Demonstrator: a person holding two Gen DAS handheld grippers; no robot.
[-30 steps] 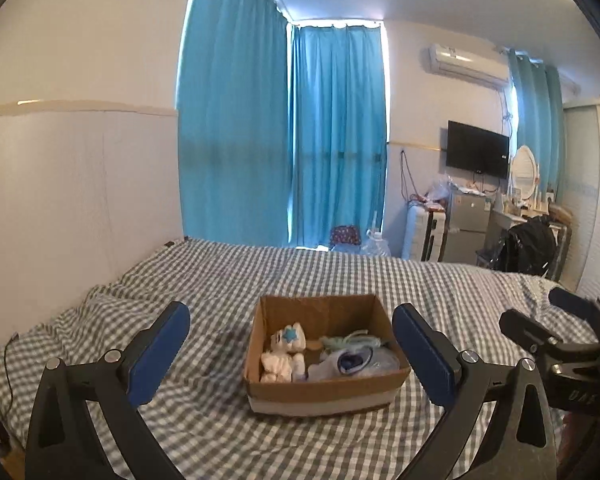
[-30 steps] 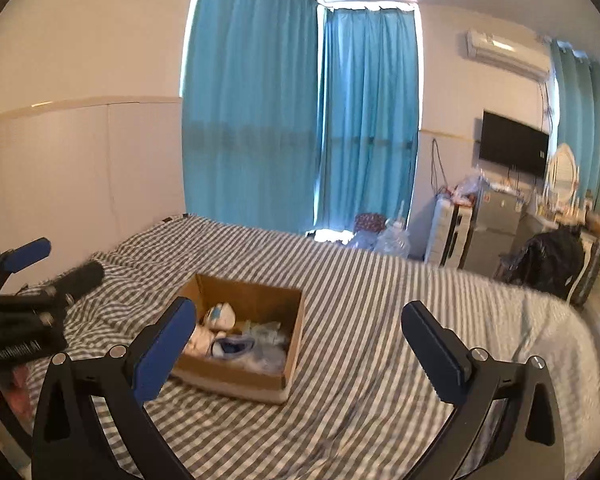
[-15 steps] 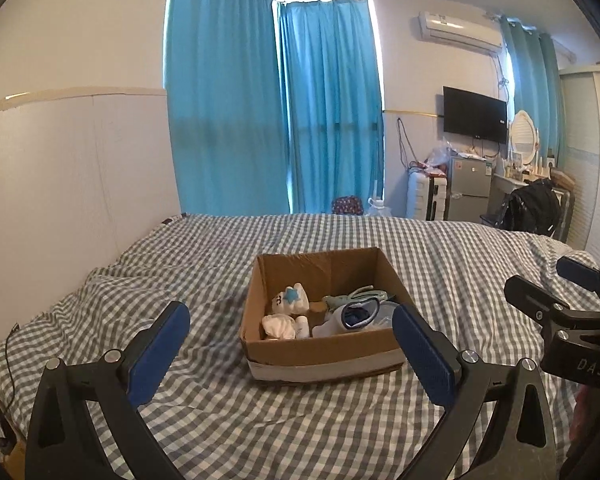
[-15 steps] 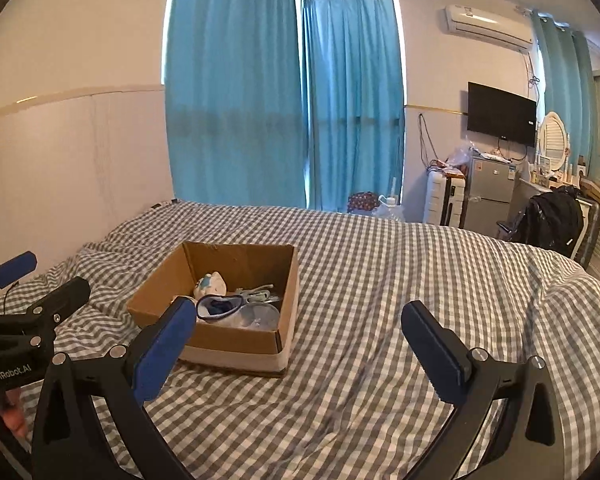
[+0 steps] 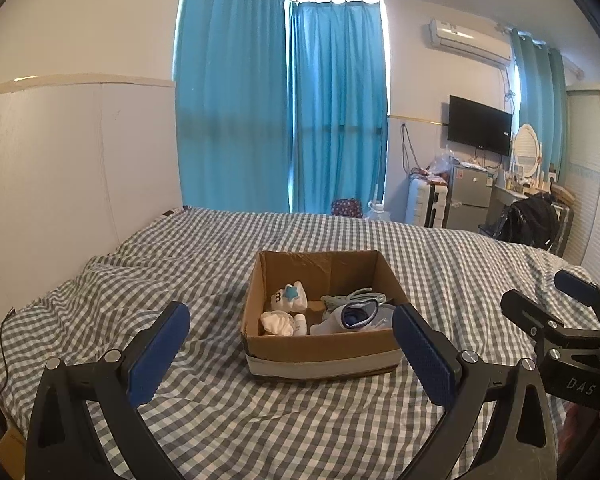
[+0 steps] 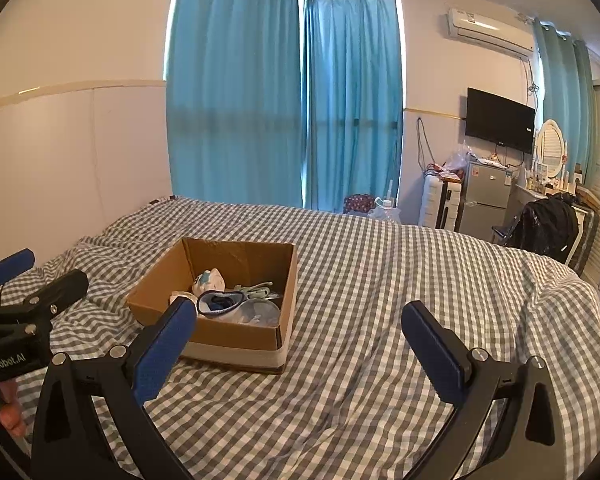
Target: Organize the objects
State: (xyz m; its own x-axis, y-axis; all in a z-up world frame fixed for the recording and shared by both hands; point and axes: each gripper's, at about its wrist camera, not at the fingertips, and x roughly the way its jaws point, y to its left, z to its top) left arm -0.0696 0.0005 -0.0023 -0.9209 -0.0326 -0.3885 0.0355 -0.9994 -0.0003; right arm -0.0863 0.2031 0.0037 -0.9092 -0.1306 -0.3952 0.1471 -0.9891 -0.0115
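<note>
An open cardboard box (image 5: 320, 350) sits on the checked bed and also shows in the right wrist view (image 6: 236, 340). Inside lie a white plush with a blue star (image 5: 289, 297), a white crumpled cloth (image 5: 277, 323), a blue-rimmed sock or slipper (image 5: 354, 316) and pale green cord (image 5: 354, 295). My left gripper (image 5: 290, 354) is open and empty, just in front of the box. My right gripper (image 6: 300, 344) is open and empty, to the right of the box above the bedsheet. Each gripper shows at the other view's edge.
The grey-and-white checked bedsheet (image 6: 380, 280) spreads around the box. A white wall panel (image 5: 60, 160) runs along the left. Blue curtains (image 5: 280, 120) hang behind. A fridge (image 6: 484, 200), suitcase, black bag (image 6: 548, 224) and TV stand at the far right.
Both grippers have tilted down and drawn nearer the bed, so the box sits closer and more central in the views. Both stay open and empty.
</note>
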